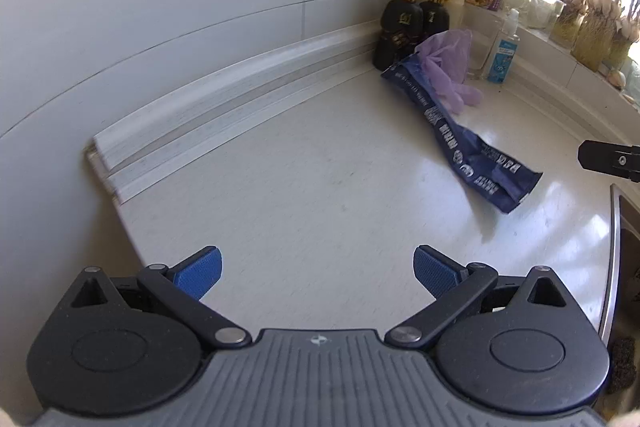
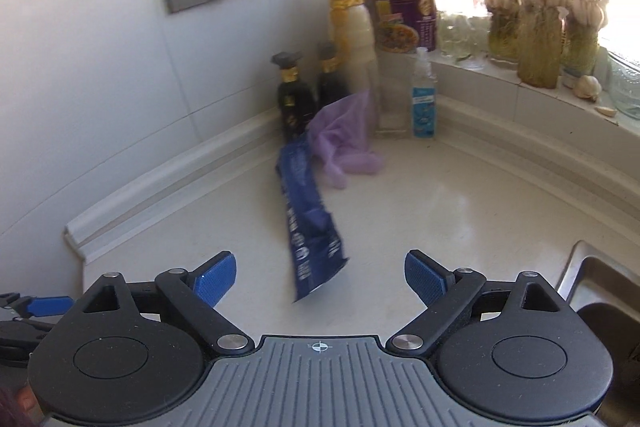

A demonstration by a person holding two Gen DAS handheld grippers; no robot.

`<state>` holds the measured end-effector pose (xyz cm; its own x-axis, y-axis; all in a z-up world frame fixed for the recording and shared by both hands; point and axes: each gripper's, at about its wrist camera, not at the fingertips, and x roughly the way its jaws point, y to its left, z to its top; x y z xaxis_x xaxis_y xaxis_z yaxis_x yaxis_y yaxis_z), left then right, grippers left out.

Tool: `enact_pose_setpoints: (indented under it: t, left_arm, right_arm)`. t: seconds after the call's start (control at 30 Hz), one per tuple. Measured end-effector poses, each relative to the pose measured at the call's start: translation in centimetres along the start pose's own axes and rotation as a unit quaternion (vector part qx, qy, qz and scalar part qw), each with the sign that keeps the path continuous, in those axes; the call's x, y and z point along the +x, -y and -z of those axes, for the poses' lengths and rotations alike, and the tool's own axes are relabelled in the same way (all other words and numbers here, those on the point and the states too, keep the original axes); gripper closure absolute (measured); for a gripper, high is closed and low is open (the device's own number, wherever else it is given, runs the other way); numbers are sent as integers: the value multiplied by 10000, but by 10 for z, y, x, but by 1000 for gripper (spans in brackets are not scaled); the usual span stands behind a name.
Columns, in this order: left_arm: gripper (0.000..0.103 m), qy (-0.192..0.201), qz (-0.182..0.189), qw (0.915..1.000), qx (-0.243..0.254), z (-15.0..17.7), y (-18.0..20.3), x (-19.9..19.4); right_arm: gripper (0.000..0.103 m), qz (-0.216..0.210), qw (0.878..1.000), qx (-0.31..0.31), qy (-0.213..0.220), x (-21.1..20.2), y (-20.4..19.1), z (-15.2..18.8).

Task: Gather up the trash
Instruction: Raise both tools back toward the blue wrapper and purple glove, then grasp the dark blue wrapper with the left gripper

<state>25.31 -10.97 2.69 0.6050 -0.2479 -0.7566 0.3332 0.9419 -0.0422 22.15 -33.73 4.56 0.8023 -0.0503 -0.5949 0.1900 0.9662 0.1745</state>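
Note:
A long dark blue wrapper (image 1: 460, 135) lies flat on the white counter (image 1: 320, 187), running from the back corner toward the sink. A crumpled purple glove (image 1: 448, 67) lies on its far end. My left gripper (image 1: 316, 271) is open and empty, well short and left of the wrapper. In the right wrist view the wrapper (image 2: 308, 223) lies straight ahead, its near end between and just beyond my open, empty right gripper (image 2: 320, 277). The glove (image 2: 344, 139) lies at its far end. A part of the right gripper (image 1: 608, 159) shows at the left wrist view's right edge.
Two dark bottles (image 2: 308, 95), a white bottle with a yellow cap (image 2: 352, 23), a purple noodle cup (image 2: 404, 23) and a clear sanitizer bottle (image 2: 424, 99) stand in the back corner. Jars of sprouting garlic (image 2: 540, 35) line the sill. A steel sink (image 2: 592, 279) lies right.

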Motion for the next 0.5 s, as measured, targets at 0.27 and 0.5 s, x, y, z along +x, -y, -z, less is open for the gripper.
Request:
enact_pose_setpoints:
  t: [0.27, 0.5]
  left_arm:
    - [1, 287, 135, 9995, 7, -48, 46, 44]
    - [1, 506, 162, 9986, -67, -68, 72, 79]
  right_arm:
    - [10, -59, 9994, 323, 87, 64, 56, -29]
    - [10, -338, 9983, 466, 9, 122, 72, -45]
